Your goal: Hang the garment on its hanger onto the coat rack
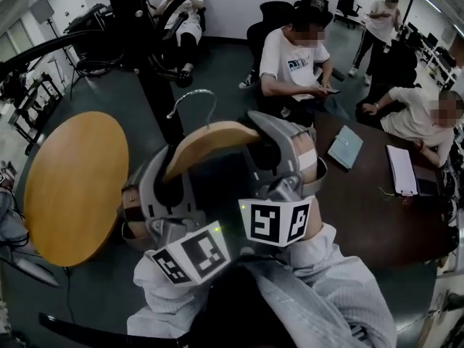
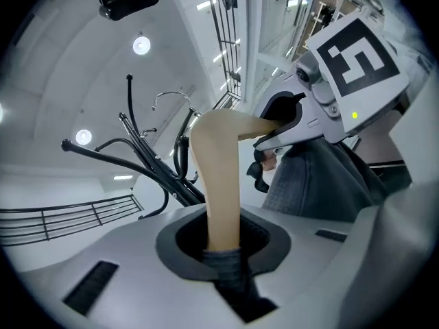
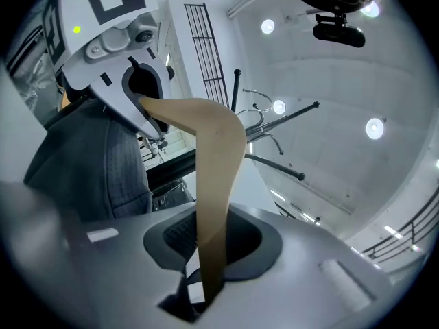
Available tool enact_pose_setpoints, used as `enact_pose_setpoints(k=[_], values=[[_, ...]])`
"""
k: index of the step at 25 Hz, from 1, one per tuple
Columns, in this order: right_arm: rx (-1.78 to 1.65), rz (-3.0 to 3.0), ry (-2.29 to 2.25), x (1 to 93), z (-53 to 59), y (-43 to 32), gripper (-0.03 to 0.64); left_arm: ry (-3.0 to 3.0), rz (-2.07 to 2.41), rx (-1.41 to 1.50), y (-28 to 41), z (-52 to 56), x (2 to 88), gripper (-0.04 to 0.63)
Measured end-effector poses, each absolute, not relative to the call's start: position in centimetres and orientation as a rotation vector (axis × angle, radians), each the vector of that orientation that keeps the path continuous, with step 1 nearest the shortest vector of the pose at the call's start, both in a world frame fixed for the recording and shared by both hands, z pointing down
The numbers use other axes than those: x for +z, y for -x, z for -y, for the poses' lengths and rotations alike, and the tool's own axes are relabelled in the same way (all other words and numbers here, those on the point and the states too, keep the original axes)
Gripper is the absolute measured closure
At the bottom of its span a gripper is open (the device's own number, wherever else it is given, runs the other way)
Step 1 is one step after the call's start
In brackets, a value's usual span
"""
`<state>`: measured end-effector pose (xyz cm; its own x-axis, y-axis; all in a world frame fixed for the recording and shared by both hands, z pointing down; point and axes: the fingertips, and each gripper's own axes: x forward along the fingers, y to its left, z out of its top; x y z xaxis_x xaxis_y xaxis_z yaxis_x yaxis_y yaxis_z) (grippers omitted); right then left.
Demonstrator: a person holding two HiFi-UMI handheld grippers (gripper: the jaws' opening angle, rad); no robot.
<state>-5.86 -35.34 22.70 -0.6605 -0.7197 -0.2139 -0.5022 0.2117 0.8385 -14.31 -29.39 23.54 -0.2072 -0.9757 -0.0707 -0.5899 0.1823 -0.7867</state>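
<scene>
Both clamped. The left gripper (image 2: 223, 249) grips the left arm of the hanger (image 1: 210, 140), with a fold of the garment (image 2: 315, 177) pinched in the jaws too. The right gripper (image 3: 206, 279) grips the hanger's right arm. The wooden hanger is held up in the air between them, bend on top. Its metal hook (image 1: 194, 100) is close beside the coat rack (image 1: 156, 85) pole, not on any rack arm. The dark grey garment hangs below, between the grippers. A round wooden table (image 1: 72, 187) sits below left.

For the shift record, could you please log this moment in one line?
left gripper: on hanger | right gripper: on hanger | hook: off rack
</scene>
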Motion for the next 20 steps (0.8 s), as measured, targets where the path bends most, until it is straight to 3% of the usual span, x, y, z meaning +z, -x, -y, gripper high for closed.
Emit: enact_pose_setpoints(k=[20], values=[[-1.433, 2.49, -0.856, 23.1, 42.3, 14.8, 0.545, 1.32, -2.108, -1.004, 21.5, 34.5, 24.0, 0.546]])
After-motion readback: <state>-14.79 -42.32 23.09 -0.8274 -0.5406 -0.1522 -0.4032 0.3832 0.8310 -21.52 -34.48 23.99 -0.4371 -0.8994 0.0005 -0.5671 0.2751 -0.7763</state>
